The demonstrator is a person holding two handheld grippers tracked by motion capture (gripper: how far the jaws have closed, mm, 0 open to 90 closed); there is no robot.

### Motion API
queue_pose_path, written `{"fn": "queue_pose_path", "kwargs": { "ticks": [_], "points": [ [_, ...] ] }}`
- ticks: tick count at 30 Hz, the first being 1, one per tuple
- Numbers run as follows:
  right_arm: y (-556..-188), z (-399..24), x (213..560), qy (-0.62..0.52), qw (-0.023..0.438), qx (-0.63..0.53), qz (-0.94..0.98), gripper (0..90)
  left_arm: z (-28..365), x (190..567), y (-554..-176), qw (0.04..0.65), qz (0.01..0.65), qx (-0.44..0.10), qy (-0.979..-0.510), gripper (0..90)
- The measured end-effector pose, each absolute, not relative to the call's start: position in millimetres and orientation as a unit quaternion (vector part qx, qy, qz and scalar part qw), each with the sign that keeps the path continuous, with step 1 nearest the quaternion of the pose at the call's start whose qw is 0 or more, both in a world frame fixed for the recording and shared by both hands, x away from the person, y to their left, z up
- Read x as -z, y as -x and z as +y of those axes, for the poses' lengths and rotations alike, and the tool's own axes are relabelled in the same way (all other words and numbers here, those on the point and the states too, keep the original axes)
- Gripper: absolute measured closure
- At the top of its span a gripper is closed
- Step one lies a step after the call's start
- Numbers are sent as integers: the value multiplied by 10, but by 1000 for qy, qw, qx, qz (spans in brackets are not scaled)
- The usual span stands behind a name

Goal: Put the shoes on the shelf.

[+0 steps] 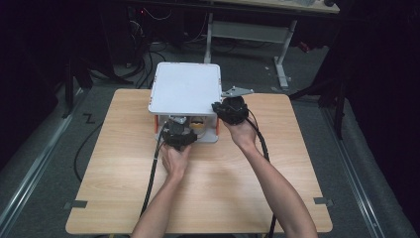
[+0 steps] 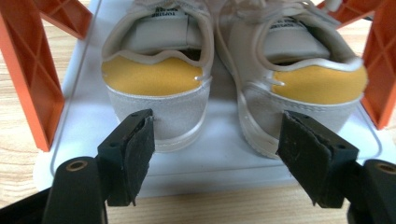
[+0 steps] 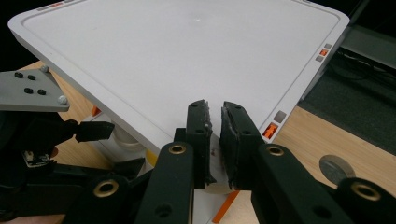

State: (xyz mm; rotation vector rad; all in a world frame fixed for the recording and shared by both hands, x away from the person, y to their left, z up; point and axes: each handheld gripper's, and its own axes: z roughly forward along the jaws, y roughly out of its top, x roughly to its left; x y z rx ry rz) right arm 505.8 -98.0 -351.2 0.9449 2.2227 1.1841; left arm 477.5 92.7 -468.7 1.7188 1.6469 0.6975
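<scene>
While the left gripper (image 2: 215, 140) is standing wide open, its rubber-padded jaws are flanking the suede heels of two cream, yellow-collared shoes (image 2: 156, 81) at 12 o'clock on the rack's lower white shelf (image 2: 224, 158). The right gripper (image 3: 214, 123) is pinching the edge of the smooth top shelf (image 3: 177, 60), jaws nearly closed.

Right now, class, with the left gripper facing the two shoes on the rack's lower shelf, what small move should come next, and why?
Probably ease the left gripper forward and close it over the two inner heel sides. Its jaws stand open just short of the shoes, touching neither, while the right gripper sits shut at the white shelf rim, seemingly steadying the rack.
</scene>
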Motion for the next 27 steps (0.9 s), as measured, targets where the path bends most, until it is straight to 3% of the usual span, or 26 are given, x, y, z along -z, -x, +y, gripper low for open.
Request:
{"fn": "queue_pose_path", "kwargs": {
  "ticks": [12,27],
  "points": [
    [-4952,-1153,3387,-352,219,-451,790,669,1037,4558,-4474,363,595,-252,-671,250],
    [-4397,-1975,3624,-382,191,-483,765,607,1361,4272,-3905,417,538,-249,-689,267]
  ]
}}
